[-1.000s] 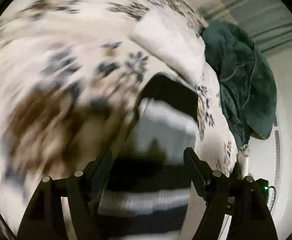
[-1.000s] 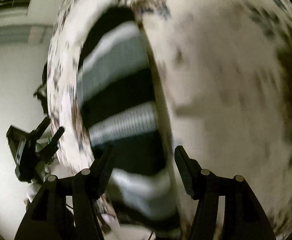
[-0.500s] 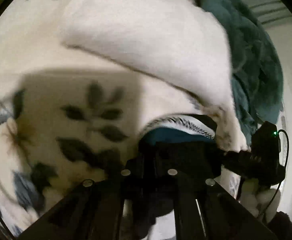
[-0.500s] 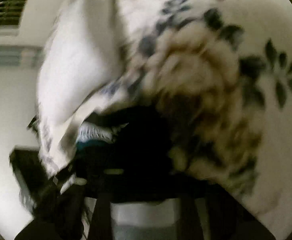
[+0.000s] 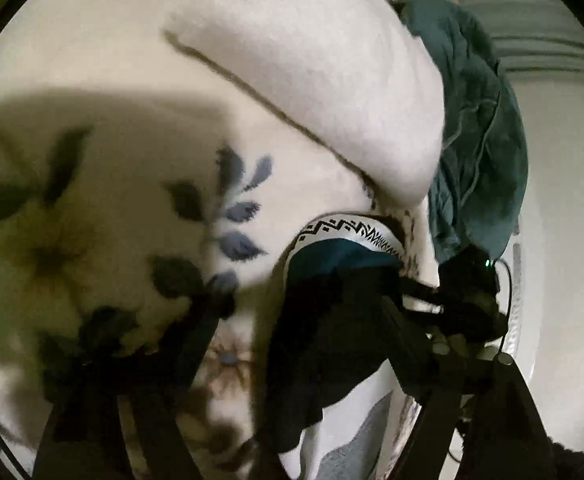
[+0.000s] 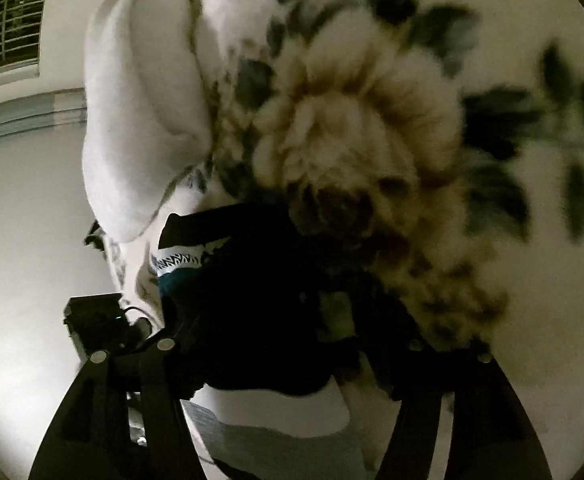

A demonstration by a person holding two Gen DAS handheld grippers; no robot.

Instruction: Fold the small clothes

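Now we have both tools low over the bed: the left gripper (image 5: 292,320) has just been opening, its jaws spread, with the small dark striped garment with a white patterned waistband (image 5: 324,320) lying between them but not pinched. The right gripper (image 6: 288,316) has likewise just been opening and stands spread over the same dark cloth (image 6: 252,280), its pads clear of it as far as the dim view shows. The garment rests on the cream fleece blanket with a printed flower pattern (image 5: 112,200), near the bed's edge. We judge it light, limp and easily bunched, so we would take it by the firmer waistband or a hem corner. We count one garment in hand, one plump white pillow (image 5: 312,92) beyond, and one crumpled teal cloth (image 5: 476,140) past that.
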